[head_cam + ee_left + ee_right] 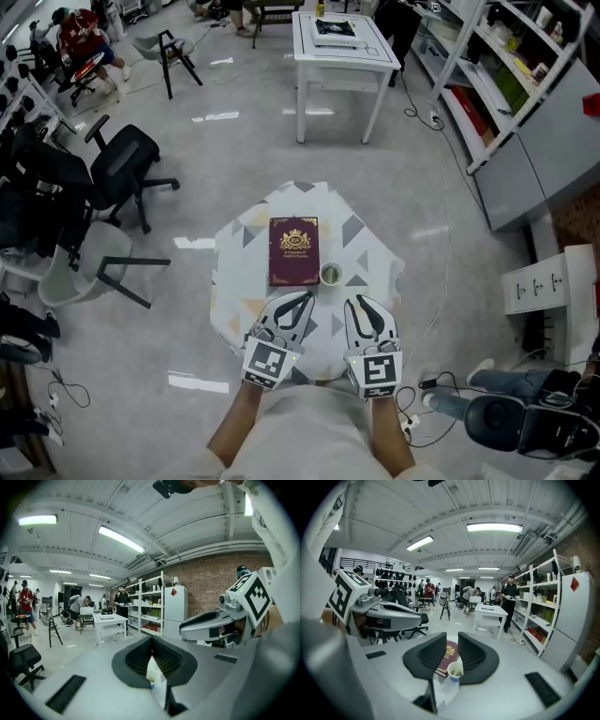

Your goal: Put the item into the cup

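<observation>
Head view: paper cup [331, 274] stood beside maroon book [293, 250] on small table [375, 255], something small inside, likely the item | Left gripper view: left gripper [151, 643] jaws together, apparently empty | Right gripper view: right gripper [452, 640] jaws apart, empty, cup just ahead; it looked light and easily tipped, best held by its wall.

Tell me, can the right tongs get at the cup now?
Probably yes: the right tongs are open, the cup stands just ahead of them beside the book, and nothing lies between.

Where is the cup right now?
Head view: the cup stands on the small table, at the lower right corner of the maroon book, just ahead of the right gripper.
</observation>
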{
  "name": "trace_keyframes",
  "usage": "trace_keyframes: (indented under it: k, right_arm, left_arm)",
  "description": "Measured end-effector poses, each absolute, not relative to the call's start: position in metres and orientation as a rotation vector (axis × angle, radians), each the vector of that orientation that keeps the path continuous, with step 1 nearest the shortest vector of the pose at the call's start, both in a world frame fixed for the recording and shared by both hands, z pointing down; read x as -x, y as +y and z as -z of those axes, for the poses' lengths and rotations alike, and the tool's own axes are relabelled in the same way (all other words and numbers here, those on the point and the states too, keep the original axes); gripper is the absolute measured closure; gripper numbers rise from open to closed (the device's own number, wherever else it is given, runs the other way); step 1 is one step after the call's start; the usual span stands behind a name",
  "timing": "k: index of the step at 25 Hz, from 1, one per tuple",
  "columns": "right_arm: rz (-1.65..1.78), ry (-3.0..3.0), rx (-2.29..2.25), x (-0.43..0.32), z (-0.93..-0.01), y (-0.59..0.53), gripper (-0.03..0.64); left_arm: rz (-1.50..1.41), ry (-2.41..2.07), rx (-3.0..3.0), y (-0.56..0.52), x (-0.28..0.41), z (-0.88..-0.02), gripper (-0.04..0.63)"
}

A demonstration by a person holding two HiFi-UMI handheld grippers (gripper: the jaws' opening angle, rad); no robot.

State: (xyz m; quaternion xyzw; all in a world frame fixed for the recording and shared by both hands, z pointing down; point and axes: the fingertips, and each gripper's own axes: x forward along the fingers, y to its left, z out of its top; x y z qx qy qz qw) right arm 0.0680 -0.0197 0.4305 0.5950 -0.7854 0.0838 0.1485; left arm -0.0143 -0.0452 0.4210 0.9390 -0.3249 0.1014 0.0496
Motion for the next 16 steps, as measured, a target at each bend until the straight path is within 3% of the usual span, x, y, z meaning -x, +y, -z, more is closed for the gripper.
trace_keyframes:
  k: [16]
  right_arm:
    - [-0.184, -2.228, -1.782, -0.054, -0.412, 0.012, 0.54]
  left_arm:
    - [-0.264, -0.938, -2.926, -0.018, 0.027, -0.405, 0.583]
